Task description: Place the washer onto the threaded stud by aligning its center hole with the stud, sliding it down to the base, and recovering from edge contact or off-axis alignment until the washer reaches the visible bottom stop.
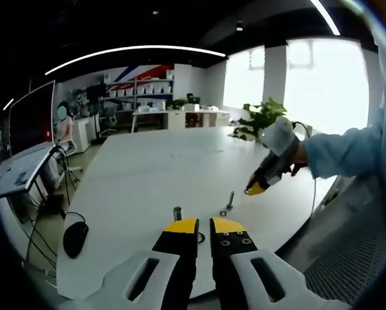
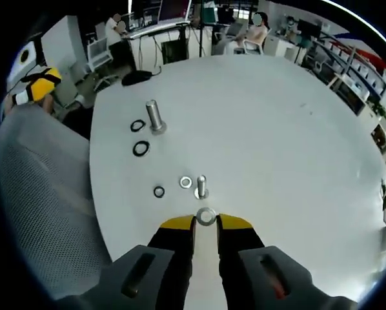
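Nearest us in the right gripper view, our right gripper (image 2: pixel 206 221) pinches the washer (image 2: pixel 206 216) between its yellow-tipped jaws, just short of the small threaded stud (image 2: pixel 201 186) standing on the white table (image 2: pixel 283 129). Beside that stud lie a second bright washer (image 2: pixel 186 182) and a dark ring (image 2: pixel 159 192); farther off, a larger bolt (image 2: pixel 155 116) stands with two black rings (image 2: pixel 139 137). Our left gripper (image 1: pixel 204 225) hangs with jaws nearly together, holding nothing, and we can read no writing anywhere.
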### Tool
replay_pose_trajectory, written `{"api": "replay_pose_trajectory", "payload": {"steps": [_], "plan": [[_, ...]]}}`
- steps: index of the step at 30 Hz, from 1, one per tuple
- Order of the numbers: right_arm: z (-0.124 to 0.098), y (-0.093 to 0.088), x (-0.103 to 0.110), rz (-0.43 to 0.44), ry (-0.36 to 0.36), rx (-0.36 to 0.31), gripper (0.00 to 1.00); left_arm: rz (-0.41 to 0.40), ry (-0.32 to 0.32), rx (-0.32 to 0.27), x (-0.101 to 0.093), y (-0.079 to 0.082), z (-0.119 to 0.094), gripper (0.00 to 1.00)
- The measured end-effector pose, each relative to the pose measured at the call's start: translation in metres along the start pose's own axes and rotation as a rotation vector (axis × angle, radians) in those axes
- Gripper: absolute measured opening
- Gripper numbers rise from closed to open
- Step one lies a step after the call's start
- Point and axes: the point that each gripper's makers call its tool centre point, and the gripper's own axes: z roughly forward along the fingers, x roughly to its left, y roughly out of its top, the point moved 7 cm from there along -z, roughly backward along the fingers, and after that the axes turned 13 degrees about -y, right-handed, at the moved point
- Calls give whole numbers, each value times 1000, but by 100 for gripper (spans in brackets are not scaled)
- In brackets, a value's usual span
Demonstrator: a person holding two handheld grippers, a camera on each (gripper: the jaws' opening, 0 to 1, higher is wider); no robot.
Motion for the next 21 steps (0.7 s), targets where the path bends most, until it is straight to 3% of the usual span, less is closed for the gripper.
{"api": "replay_pose_trajectory", "payload": {"steps": [12, 21], "plan": [[-20, 4, -8, -11, -31, -29, 15, 3, -1, -4, 0, 0, 0, 5], [-33, 19, -11, -18, -47, -73, 15, 6, -2, -6, 0, 0, 0, 5]]}}
